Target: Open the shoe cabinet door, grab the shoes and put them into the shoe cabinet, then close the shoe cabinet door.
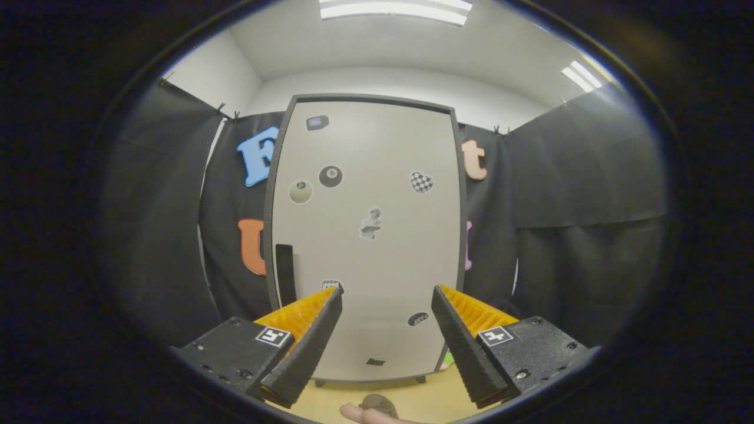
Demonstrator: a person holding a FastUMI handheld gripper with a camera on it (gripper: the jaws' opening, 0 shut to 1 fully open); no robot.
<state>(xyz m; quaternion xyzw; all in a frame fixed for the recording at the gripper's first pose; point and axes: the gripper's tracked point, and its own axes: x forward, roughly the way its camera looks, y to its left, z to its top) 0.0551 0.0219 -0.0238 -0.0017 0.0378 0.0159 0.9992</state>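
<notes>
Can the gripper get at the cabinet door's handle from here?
Probably yes. The gripper is open and holds nothing. The dark vertical handle sits on the closed shoe cabinet door, beyond the fingers and just off to the left-finger side. Nothing stands between them.

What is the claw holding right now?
Nothing. The claw is open, its fingers apart with only air between them, facing the closed cabinet door.

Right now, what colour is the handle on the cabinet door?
Black: the handle is a dark vertical bar on the pale door, clearest in the gripper view.
</notes>
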